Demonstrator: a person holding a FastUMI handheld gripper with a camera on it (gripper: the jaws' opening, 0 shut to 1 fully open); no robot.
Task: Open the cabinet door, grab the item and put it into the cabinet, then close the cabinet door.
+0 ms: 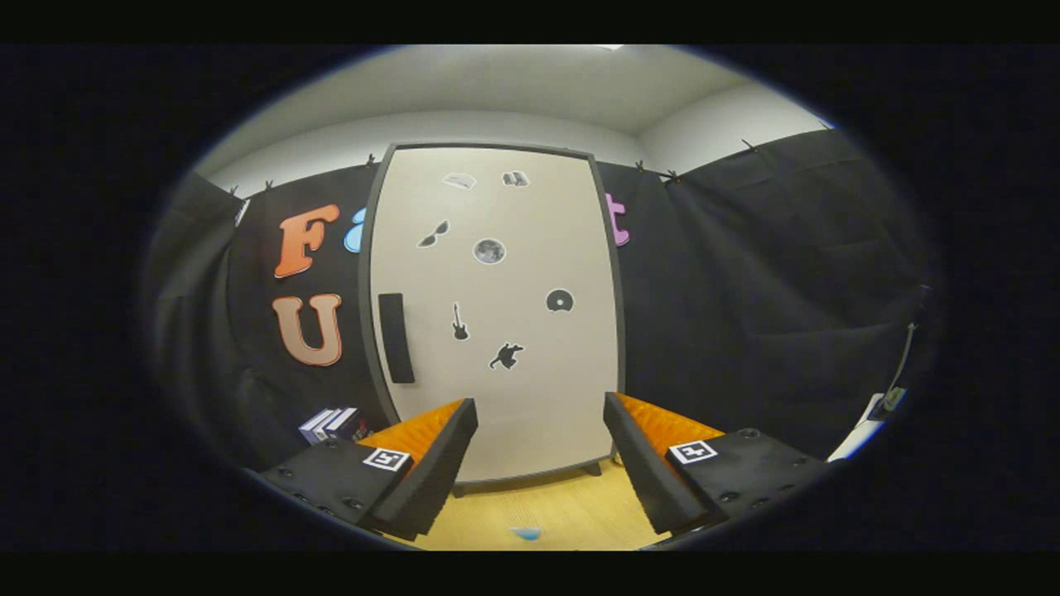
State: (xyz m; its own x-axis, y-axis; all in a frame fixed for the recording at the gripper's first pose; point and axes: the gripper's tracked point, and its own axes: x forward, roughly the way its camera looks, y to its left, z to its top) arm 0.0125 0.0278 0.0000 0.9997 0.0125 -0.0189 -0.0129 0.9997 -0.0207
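- A wooden tabletop (571, 513) ran beneath the fingers toward the black booth cloth.
- The cabinet (497, 314) stood upright beyond the fingers, tall axis vertical, its door shut and facing them.
- Its dark handle (396, 337) ran vertically near the left edge.
- The gripper (540, 430) was spread wide, holding nothing.
- Small boxes (333, 424) sat beyond the left finger.

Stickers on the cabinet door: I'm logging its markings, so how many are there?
7 on the cabinet door: two at the top, sunglasses, moon, disc, guitar, figure. The open gripper may hide more low down.
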